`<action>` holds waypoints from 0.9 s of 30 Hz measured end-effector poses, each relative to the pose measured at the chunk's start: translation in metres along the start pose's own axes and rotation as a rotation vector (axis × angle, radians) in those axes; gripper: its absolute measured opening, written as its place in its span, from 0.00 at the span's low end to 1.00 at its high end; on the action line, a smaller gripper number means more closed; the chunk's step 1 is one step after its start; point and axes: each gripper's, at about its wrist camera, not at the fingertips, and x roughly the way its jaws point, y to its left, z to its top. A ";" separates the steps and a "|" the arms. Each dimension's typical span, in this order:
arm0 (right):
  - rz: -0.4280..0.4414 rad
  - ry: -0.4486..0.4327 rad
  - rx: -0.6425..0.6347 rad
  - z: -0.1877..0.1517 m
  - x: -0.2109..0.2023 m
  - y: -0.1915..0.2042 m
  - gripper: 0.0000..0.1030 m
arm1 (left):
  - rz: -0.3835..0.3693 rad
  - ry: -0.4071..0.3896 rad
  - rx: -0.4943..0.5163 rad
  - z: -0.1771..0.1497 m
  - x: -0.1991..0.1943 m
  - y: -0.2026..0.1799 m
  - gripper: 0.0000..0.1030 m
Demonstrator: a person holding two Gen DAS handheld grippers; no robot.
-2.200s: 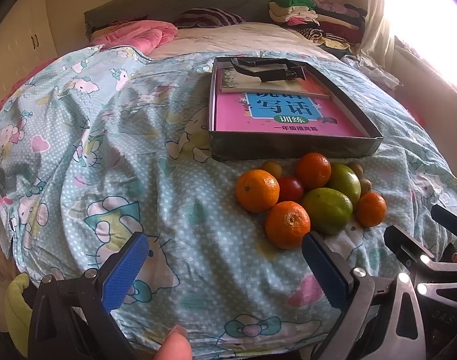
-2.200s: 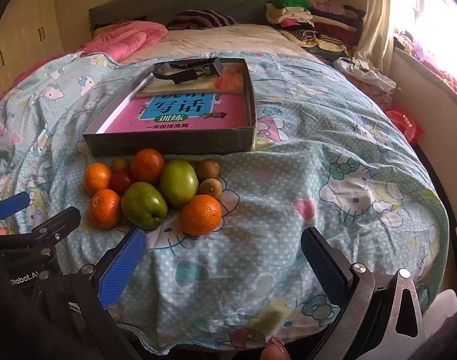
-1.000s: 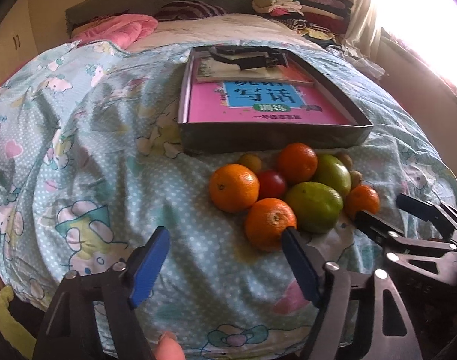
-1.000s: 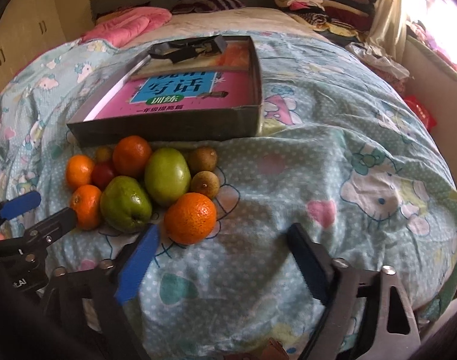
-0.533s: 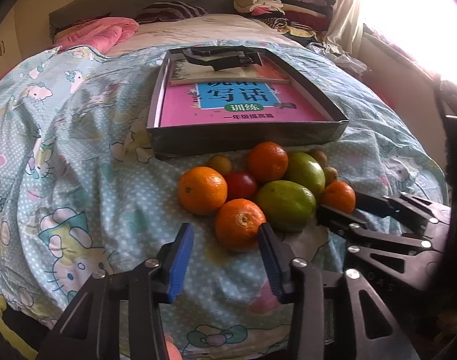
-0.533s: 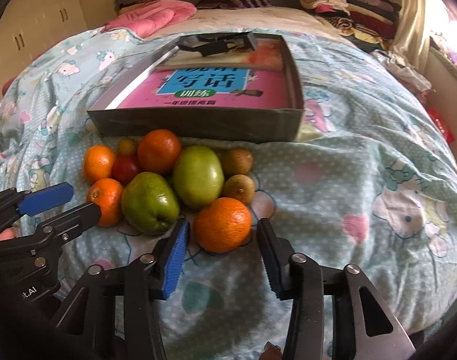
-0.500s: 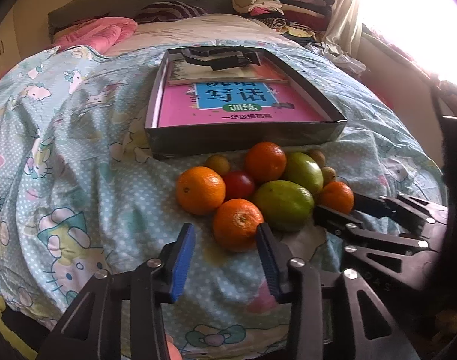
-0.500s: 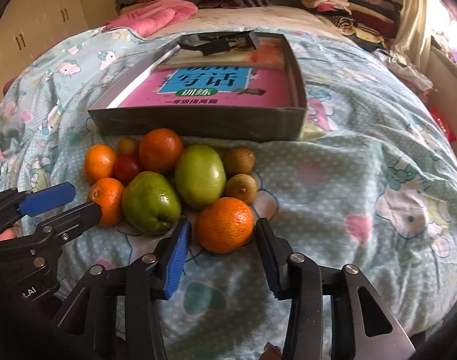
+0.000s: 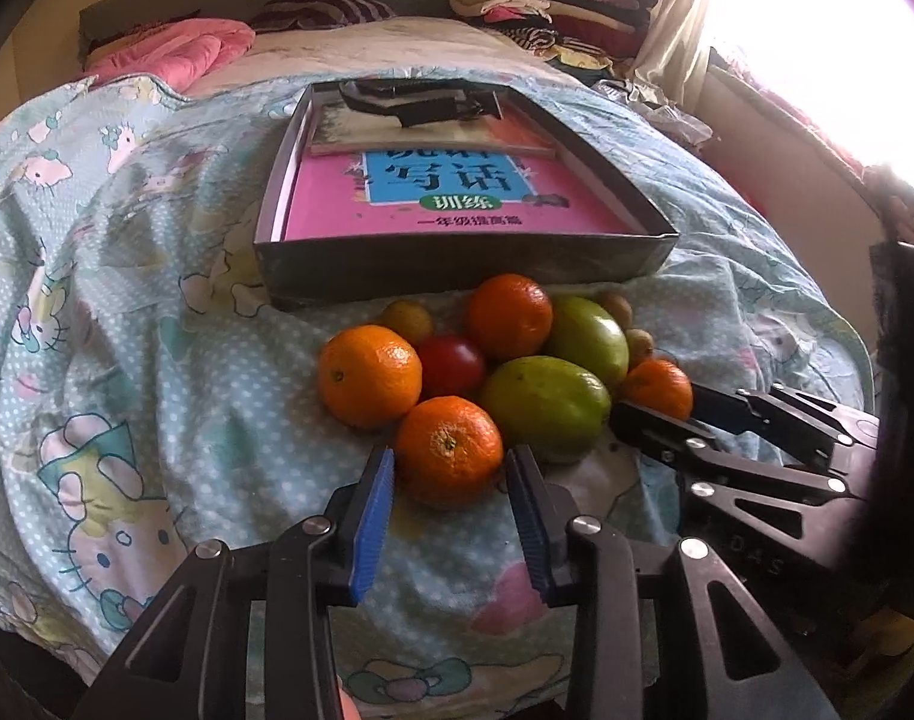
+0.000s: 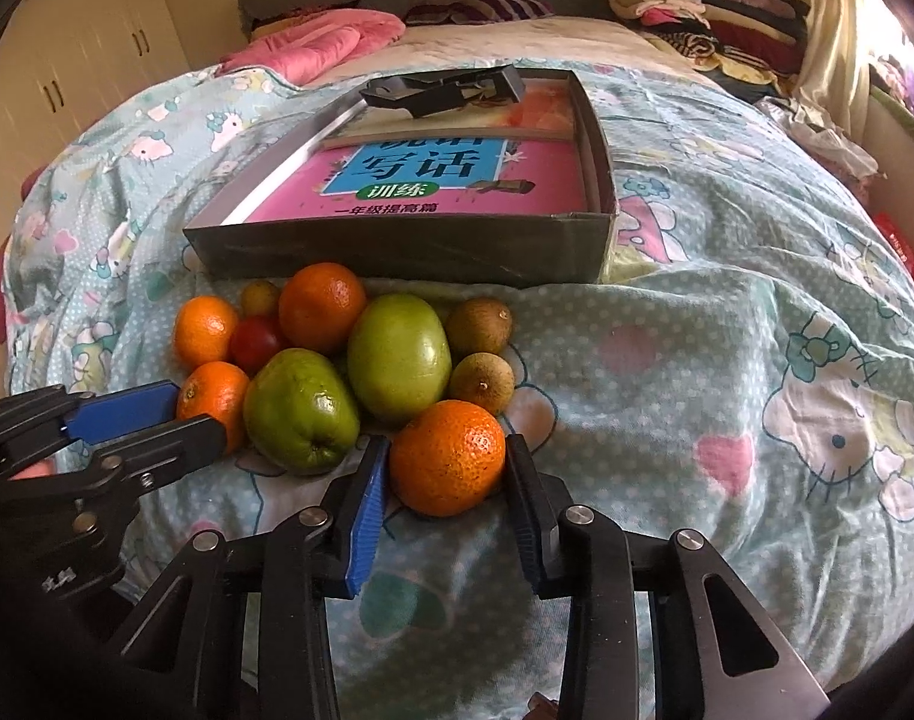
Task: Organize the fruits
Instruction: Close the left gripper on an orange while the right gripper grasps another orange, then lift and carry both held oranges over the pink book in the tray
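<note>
**Both grippers closing on oranges at the pile's near edge**

The left gripper brackets the nearest orange, pads beside its skin; whether they grip is unclear. The right gripper likewise flanks another orange. Both fruits lie on the quilt, touching green mangoes below the cardboard tray. Lifting could nudge neighbours, which may roll downhill off the soft bedding.

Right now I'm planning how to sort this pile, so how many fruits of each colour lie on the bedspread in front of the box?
Round orange fruits: 4
Large smooth green fruits: 2
Small round brown fruits: 3
Small glossy red fruit: 1
Total: 10
</note>
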 end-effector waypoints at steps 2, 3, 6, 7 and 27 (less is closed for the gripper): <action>0.008 -0.003 0.006 0.000 -0.001 -0.001 0.37 | -0.007 0.004 -0.006 0.001 0.004 0.002 0.38; 0.011 -0.005 0.009 -0.001 -0.001 -0.002 0.36 | -0.009 0.006 -0.009 0.002 0.005 0.002 0.38; 0.022 -0.011 0.023 -0.003 -0.004 -0.005 0.36 | -0.002 0.006 -0.002 0.002 0.007 0.001 0.39; 0.025 -0.012 0.027 -0.003 -0.005 -0.006 0.36 | 0.001 0.007 0.002 0.001 0.008 0.001 0.39; 0.062 -0.109 0.016 0.008 -0.036 0.000 0.36 | -0.027 -0.013 -0.013 0.008 -0.011 0.006 0.38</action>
